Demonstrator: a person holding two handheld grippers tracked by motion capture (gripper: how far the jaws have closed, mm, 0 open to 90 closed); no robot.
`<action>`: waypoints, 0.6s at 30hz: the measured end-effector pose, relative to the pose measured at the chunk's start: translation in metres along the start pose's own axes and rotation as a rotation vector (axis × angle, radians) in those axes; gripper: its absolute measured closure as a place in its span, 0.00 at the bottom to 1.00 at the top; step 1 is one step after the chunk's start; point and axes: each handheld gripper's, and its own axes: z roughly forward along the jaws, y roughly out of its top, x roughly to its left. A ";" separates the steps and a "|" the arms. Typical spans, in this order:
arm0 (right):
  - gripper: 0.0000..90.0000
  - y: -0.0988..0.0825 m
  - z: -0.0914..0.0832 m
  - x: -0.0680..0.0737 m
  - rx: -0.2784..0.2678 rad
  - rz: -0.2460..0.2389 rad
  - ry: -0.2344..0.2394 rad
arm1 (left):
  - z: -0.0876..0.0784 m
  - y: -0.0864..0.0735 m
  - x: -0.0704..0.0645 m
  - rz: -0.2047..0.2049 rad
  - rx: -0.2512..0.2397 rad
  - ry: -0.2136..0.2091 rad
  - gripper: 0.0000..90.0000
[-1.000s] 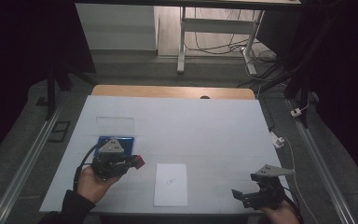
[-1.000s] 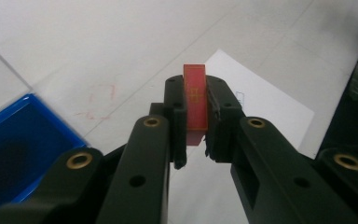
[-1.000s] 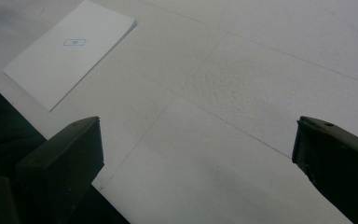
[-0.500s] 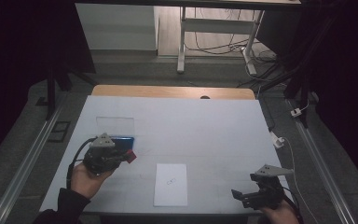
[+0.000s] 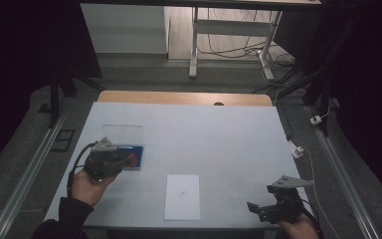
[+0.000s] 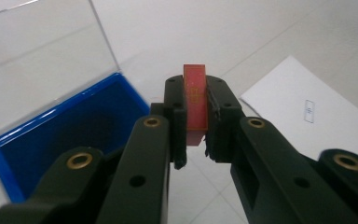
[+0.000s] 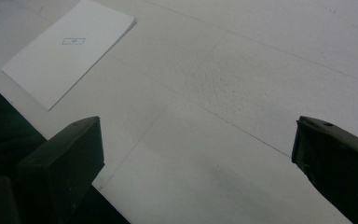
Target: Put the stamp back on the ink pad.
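Note:
My left gripper [image 6: 196, 116] is shut on a small red block [image 6: 196, 100], which stands upright between the pads. In the high view that left gripper [image 5: 129, 160] hovers over a shallow blue box [image 5: 135, 149] at the table's left. The blue box [image 6: 65, 135] has a clear lid [image 6: 42, 51] folded open behind it. A white sheet of paper [image 5: 182, 196] with a small printed rectangle lies near the front edge. My right gripper [image 5: 258, 209] rests at the front right corner. Its jaws stand wide apart, and the right gripper [image 7: 196, 158] has nothing between them.
The white table top [image 5: 219, 139] ends in a wooden strip [image 5: 184, 97] at the far side. The paper [image 7: 70, 51] lies to the left of my right gripper. A cable and plug [image 5: 296, 150] hang off the right edge.
My left gripper has drifted to the left and slightly away with the red block still held. The right gripper has stayed where it was.

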 end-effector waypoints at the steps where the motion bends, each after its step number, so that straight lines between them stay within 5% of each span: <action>1: 0.03 0.000 0.000 0.000 -0.001 -0.001 0.000 | 0.001 0.000 0.002 -0.005 0.000 0.003 0.89; 18: 0.04 0.000 0.000 -0.001 0.000 0.010 0.002 | 0.016 0.004 0.029 -0.038 0.049 0.084 0.89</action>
